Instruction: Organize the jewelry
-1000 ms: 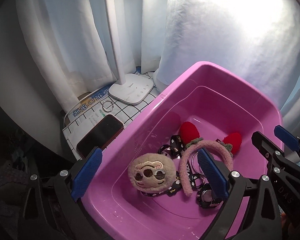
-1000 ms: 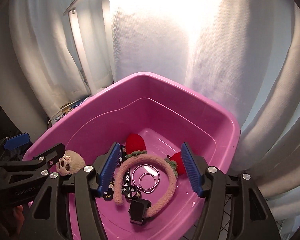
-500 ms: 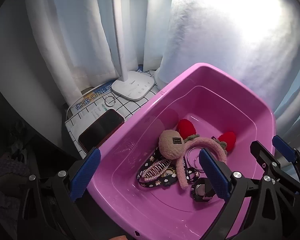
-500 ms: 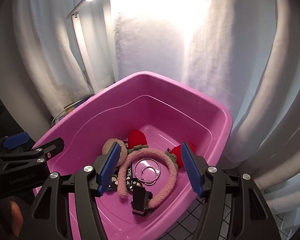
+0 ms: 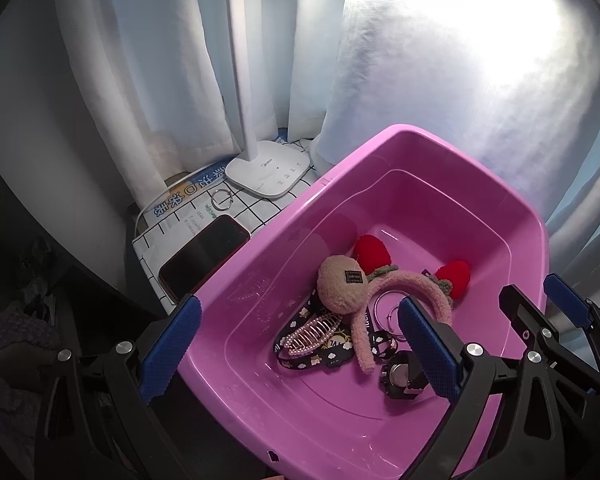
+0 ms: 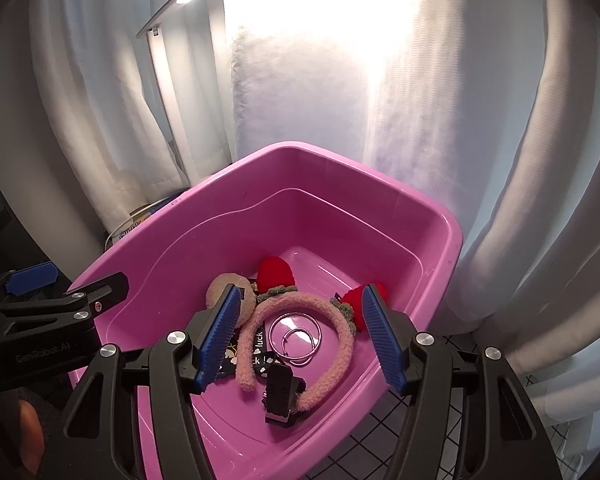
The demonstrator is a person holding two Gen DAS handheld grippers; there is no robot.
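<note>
Both tongs spread, holding nothing: left tongs (image 5: 296,348) over bin's near left rim, right tongs (image 6: 300,338) over its near right part. Pink bin (image 5: 440,148) on worktop held headband (image 5: 404,284), plush clip (image 5: 342,284), rings (image 6: 296,338), watch (image 5: 400,376). Phone (image 5: 204,254), lamp (image 5: 268,172), loose ring (image 5: 221,200) lay at worktop's left edge.

Glossy plastic tub (image 5: 452,152), fuzzy cloth headband (image 6: 300,304), shiny metal rings (image 6: 296,338).

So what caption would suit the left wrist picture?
Open left gripper above a pink tub holding a headband, plush clip and rings.
</note>
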